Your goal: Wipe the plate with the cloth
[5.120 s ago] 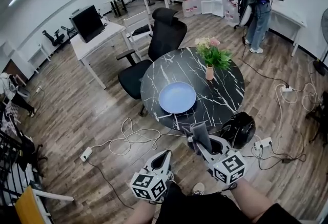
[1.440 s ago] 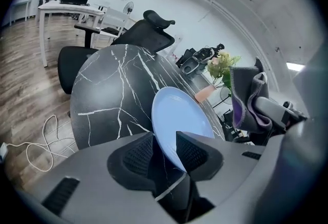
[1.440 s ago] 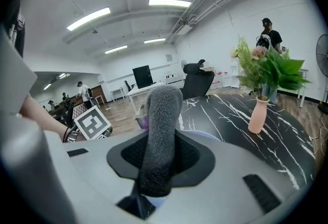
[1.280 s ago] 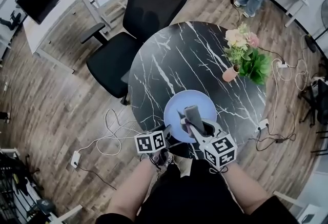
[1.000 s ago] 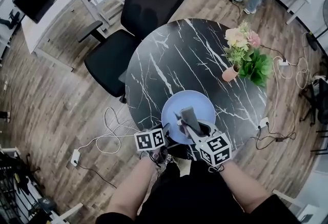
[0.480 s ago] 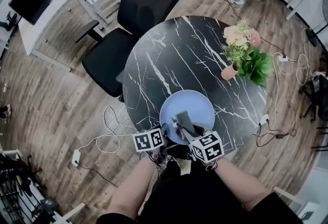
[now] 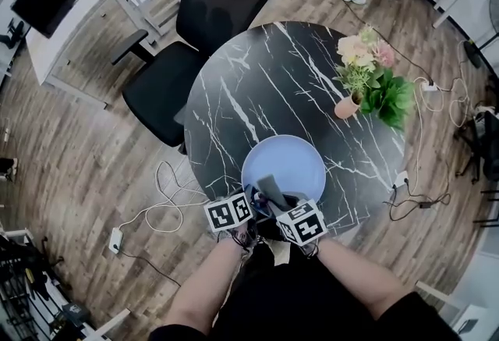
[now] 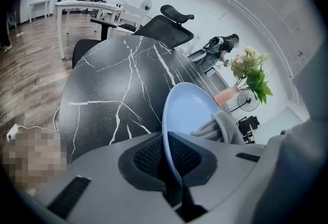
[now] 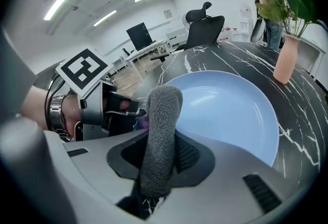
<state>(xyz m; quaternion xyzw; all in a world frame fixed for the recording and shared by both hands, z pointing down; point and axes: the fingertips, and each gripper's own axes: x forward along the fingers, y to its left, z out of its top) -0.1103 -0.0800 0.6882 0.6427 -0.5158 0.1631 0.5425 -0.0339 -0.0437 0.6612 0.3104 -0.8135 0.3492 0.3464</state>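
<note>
Left gripper [image 8: 170, 162]: jaws closing, pinching the near rim of the plate [image 8: 190, 110] at the table [image 7: 249, 82] edge. Right gripper [image 9: 163, 159]: clamped on the rolled cloth [image 9: 163, 110] above the plate. Advice: pin the rim firmly, press the cloth flat, then sweep.

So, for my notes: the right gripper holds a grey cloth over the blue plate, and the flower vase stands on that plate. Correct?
No: the head view shows the vase on the table, apart from the plate. The right gripper does hold the cloth over the plate.
</note>
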